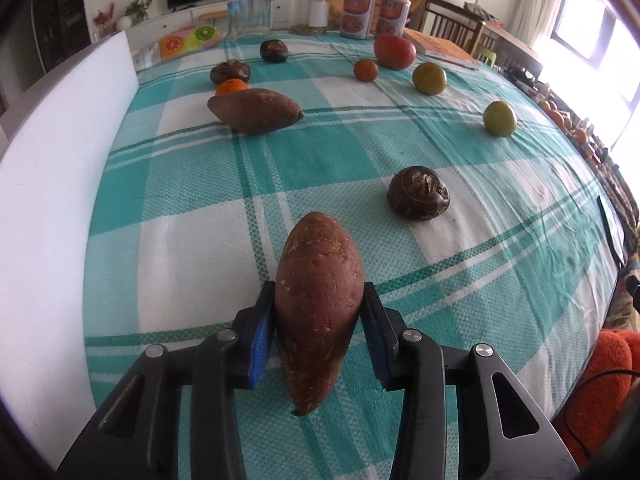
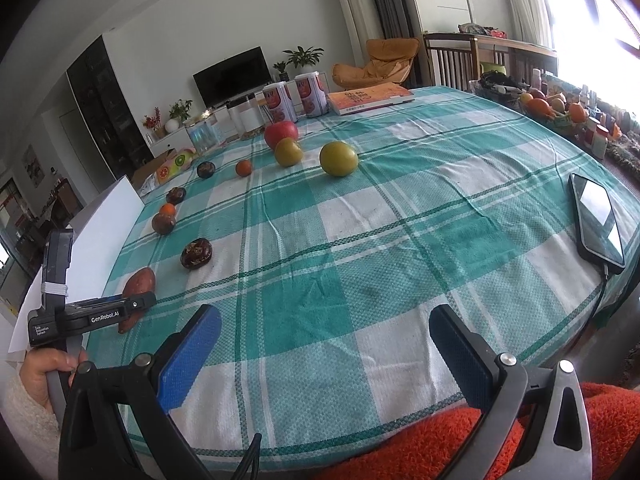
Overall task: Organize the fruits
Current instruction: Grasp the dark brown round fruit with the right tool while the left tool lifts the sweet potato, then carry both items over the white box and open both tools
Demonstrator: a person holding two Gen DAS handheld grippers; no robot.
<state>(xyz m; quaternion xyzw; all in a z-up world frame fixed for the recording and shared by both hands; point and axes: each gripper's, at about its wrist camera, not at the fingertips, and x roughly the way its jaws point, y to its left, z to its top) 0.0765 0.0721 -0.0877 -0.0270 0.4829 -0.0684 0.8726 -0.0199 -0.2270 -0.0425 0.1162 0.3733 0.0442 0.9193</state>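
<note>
On the worktop [image 1: 460, 152], under a teal-and-white checked cloth, left to right:

White foam board [image 1: 52, 168]: upright along the left edge.

Near sweet potato [image 1: 320, 292]: lengthwise between the blue pads [image 1: 258, 344] of the left hand-held gripper [image 1: 319, 300], its tapered end pointing back toward the camera. Both pads lie against its flanks, so the jaws are closed on it. In the right wrist view its lower end is on the cloth at the near left edge.

Far sweet potato [image 1: 256, 110]: lying crosswise further back, with a small orange [image 1: 231, 87] just behind it.

Dark brown rounded items: two at the back left [image 1: 230, 71] [image 1: 274, 51], one [image 1: 418, 193] near and to the right of the gripped potato.

Small reddish-orange fruit [image 1: 365, 70], red fruit [image 1: 394, 51], two green fruits [image 1: 429, 78] [image 1: 499, 119]: spread toward the far right, apart from one another.

Right hand-held gripper [image 2: 326, 356]: jaws wide apart, nothing between them, over bare cloth at the near edge.

Phone [image 2: 598, 222]: flat at the right edge, cable attached.

Person's hand [image 2: 48, 372]: at lower left of the right wrist view, grasping the left device's handle.
</note>
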